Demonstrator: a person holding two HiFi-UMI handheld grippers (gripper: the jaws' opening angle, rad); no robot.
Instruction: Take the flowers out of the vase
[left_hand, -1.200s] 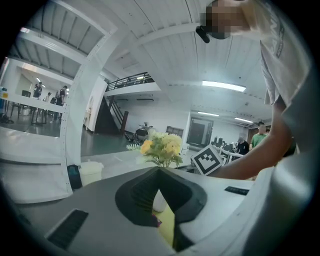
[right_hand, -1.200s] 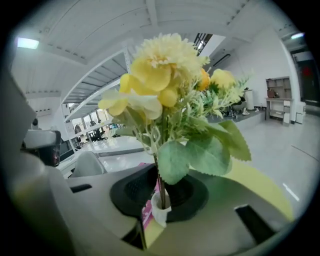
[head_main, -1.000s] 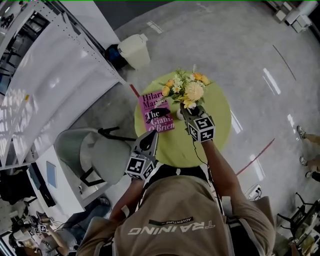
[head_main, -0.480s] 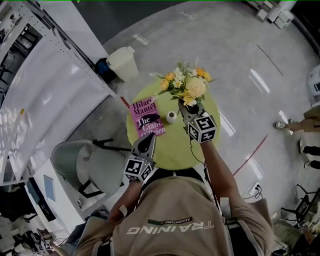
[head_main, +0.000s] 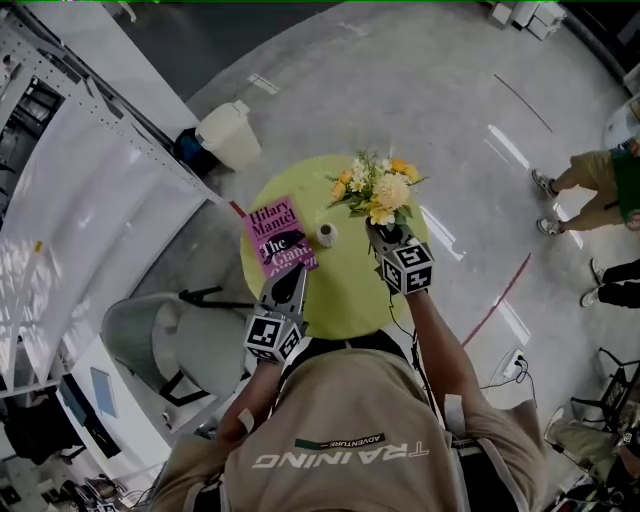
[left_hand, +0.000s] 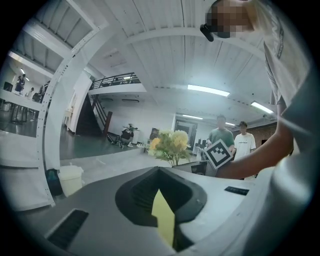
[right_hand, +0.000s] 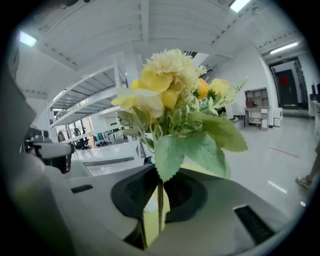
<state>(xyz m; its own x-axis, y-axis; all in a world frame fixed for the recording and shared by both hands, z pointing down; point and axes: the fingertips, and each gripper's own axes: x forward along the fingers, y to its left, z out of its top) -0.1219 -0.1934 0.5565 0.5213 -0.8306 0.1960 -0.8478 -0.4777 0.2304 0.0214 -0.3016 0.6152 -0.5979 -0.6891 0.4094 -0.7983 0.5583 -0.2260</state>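
Head view: the right gripper (head_main: 381, 233) holds the flowers (head_main: 377, 187) clear of the small white vase (head_main: 326, 234), just right of it over the round green table (head_main: 350, 295). The pink book (head_main: 277, 234) reads "Hilary Mantel, The Giant, O'Brien"; the person's shirt (head_main: 345, 445) says "TRAINING". The left gripper (head_main: 296, 275) hangs by the near edge.

Left gripper view: jaws together, nothing between.

Right gripper view: jaws, just closing, pinch thin stems (right_hand: 160, 200). The top-heavy bunch might swivel or slip.

Bystander (head_main: 612, 170) cut off by right edge; vase (head_main: 326, 235) too small for detail.
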